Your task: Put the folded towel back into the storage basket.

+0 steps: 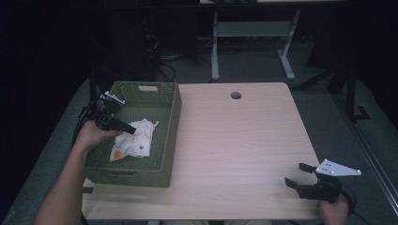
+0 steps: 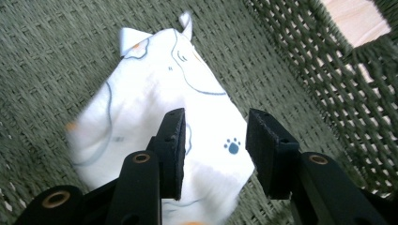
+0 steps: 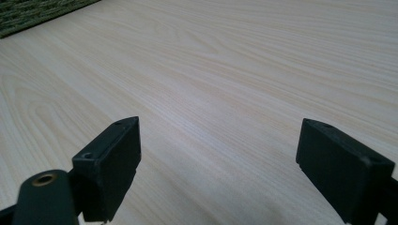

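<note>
the white printed cloth in the green basket looks light and limp, so we'd pinch a raised fold with the spread left hand-held gripper.

A white desk frame and dark cables stand on the floor beyond the table.

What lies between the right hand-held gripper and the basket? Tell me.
Bare table, as the high view shows: nothing sits between the right hand-held gripper and the basket. The right gripper view shows plain wood too.
</note>
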Demonstrator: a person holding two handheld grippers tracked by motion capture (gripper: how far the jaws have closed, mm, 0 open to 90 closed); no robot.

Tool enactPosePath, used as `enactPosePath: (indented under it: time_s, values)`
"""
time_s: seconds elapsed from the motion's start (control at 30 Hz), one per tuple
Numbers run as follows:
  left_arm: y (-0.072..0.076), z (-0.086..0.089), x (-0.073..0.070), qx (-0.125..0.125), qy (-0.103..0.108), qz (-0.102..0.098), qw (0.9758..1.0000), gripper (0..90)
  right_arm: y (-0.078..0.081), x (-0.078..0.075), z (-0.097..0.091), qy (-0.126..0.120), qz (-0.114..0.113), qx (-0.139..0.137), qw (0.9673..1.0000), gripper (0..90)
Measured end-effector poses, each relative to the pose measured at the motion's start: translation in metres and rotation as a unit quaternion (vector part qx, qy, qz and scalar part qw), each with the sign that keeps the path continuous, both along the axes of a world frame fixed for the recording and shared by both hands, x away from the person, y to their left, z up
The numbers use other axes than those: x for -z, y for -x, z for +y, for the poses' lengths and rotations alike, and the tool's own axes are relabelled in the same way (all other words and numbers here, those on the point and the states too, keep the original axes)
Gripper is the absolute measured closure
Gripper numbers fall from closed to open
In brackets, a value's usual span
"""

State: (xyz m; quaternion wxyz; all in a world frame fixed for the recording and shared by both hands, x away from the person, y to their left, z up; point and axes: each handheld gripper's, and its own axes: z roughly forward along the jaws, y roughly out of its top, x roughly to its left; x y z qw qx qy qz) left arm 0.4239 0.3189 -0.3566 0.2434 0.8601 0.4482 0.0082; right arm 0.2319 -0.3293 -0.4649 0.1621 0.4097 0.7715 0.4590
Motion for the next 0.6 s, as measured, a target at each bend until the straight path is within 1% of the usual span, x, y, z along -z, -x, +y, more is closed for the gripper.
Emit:
enactPosePath:
  time_s: [0.1, 0.13, 0.2, 0.23, 0.3, 0.37, 0.43, 0.5, 0.53, 0.57, 0.6]
  values:
    - [0.001, -0.006, 0.003, 0.008, -0.005, 0.007, 0.9999, 59.7, 0.000, 0.000, -0.001, -0.002, 0.000, 0.001, 1.0000, 13.6]
    - [0.002, -0.008, 0.005, 0.007, -0.003, 0.012, 0.9999, 60.1, 0.000, 0.000, -0.001, -0.004, 0.000, 0.001, 1.0000, 13.6]
    - [0.002, -0.013, 0.011, 0.014, -0.005, 0.023, 0.9996, 61.1, 0.000, 0.000, -0.001, -0.004, 0.000, 0.000, 1.0000, 13.6]
    - [0.002, -0.015, 0.014, 0.017, -0.009, 0.030, 0.9994, 61.8, 0.000, 0.000, -0.001, -0.003, -0.002, -0.001, 1.0000, 13.7]
    - [0.002, -0.021, 0.020, 0.029, -0.032, 0.045, 0.9981, 62.0, 0.001, -0.001, 0.000, -0.004, -0.002, -0.002, 1.0000, 13.6]
    - [0.002, -0.027, 0.023, 0.037, -0.036, 0.053, 0.9973, 62.2, 0.001, -0.001, 0.000, -0.002, -0.001, -0.004, 1.0000, 13.6]
    - [0.002, -0.033, 0.026, 0.044, -0.044, 0.057, 0.9964, 62.3, 0.002, -0.001, 0.000, -0.003, -0.003, -0.004, 1.0000, 13.6]
    - [0.002, -0.039, 0.029, 0.044, -0.051, 0.061, 0.9958, 62.3, 0.002, -0.001, 0.000, -0.004, -0.004, -0.004, 1.0000, 13.6]
    - [0.002, -0.041, 0.032, 0.047, -0.061, 0.065, 0.9949, 62.1, 0.003, -0.001, 0.000, -0.004, -0.004, -0.004, 1.0000, 13.6]
    - [0.002, -0.044, 0.035, 0.045, -0.066, 0.071, 0.9943, 61.2, 0.003, -0.001, 0.000, -0.006, -0.004, -0.005, 1.0000, 13.6]
    - [0.003, -0.045, 0.038, 0.044, -0.063, 0.077, 0.9941, 60.8, 0.003, -0.001, 0.000, -0.007, -0.006, -0.007, 0.9999, 13.6]
